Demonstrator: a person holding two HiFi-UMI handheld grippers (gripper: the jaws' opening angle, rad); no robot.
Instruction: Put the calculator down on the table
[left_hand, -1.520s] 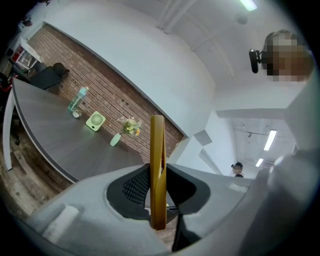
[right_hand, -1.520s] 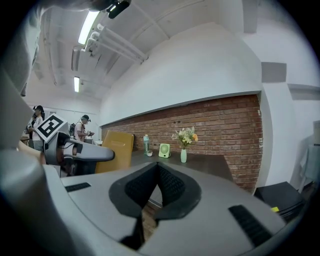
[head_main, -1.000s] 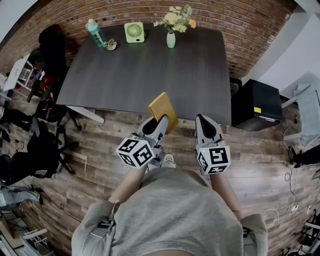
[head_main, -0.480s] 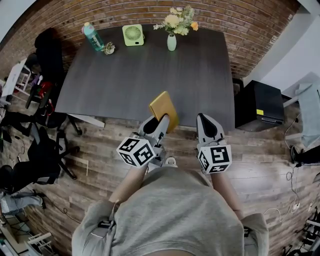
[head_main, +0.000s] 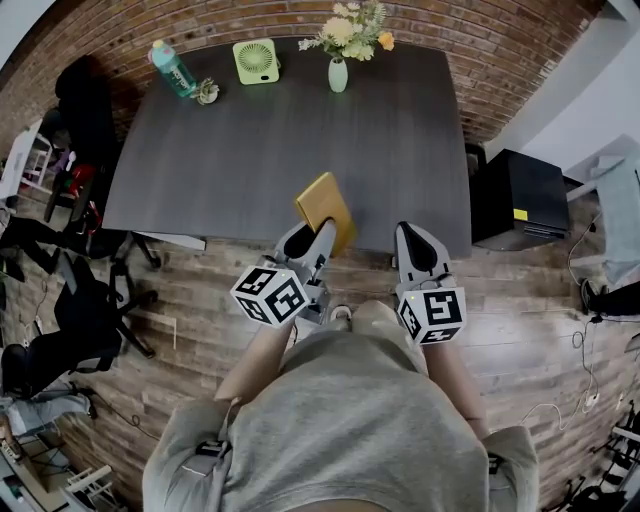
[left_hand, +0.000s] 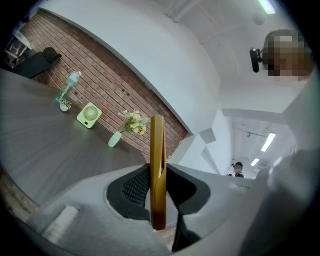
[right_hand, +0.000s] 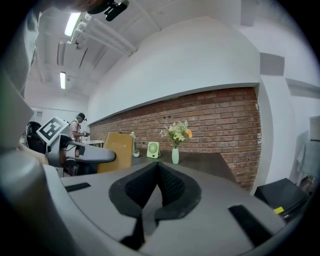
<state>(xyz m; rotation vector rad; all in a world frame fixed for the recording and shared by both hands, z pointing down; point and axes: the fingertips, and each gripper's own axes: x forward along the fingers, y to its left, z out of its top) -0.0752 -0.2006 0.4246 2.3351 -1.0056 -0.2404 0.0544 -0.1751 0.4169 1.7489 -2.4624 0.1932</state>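
Observation:
The calculator is a flat yellow-gold slab. My left gripper is shut on its near end and holds it on edge above the near edge of the dark table. In the left gripper view the calculator stands upright, clamped between the two dark pads. My right gripper hangs just to the right, at the table's near edge; its jaws are shut with nothing in them. From the right gripper view I see the calculator off to the left in the left gripper.
At the table's far edge stand a teal bottle, a small green fan and a vase of flowers. A black cabinet stands to the table's right, and office chairs to its left on the wooden floor.
Both grippers have moved forward toward the table, and the calculator now reaches a little further over its near edge. The grip on it is unchanged.

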